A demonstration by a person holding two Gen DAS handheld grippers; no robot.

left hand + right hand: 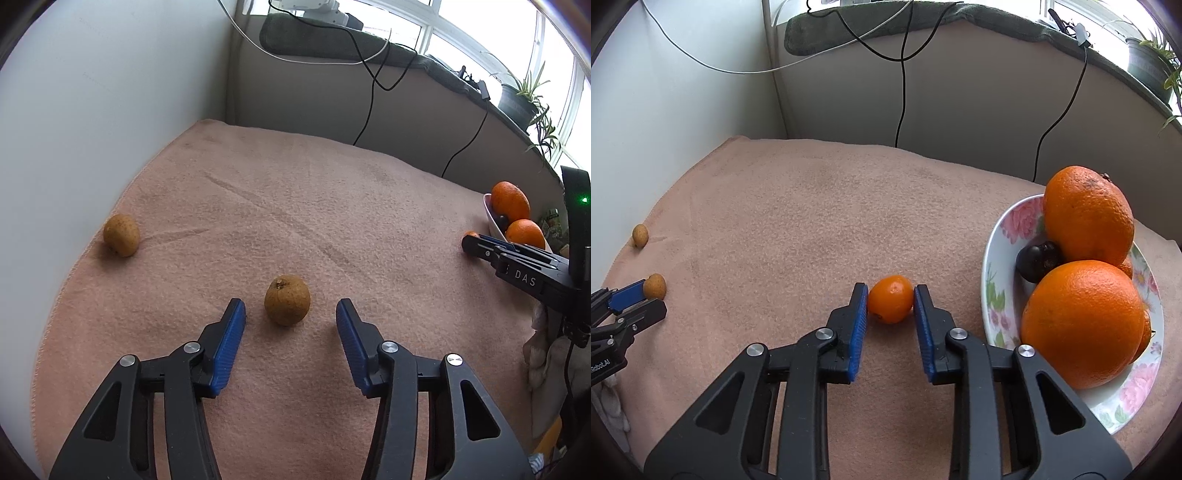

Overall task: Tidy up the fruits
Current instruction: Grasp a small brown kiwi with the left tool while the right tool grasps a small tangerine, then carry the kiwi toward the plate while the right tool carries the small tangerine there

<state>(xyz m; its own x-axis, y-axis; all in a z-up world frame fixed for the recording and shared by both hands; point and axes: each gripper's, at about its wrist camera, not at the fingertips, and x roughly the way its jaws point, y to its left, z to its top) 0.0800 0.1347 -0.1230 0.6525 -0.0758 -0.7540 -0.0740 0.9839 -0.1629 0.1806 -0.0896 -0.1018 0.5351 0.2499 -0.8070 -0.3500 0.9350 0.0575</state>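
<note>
My left gripper is open, its blue pads either side of a small brown fruit lying on the pink blanket, not touching it. A second brown fruit lies at the blanket's left edge. My right gripper is shut on a small orange kumquat that rests on the blanket. Just to its right stands a flowered plate with two big oranges and a dark plum. In the left wrist view the right gripper shows at the far right.
Grey wall panel with hanging black and white cables behind the blanket. White wall on the left. Potted plants on the window sill at the right. Crumpled cloth off the blanket's right side.
</note>
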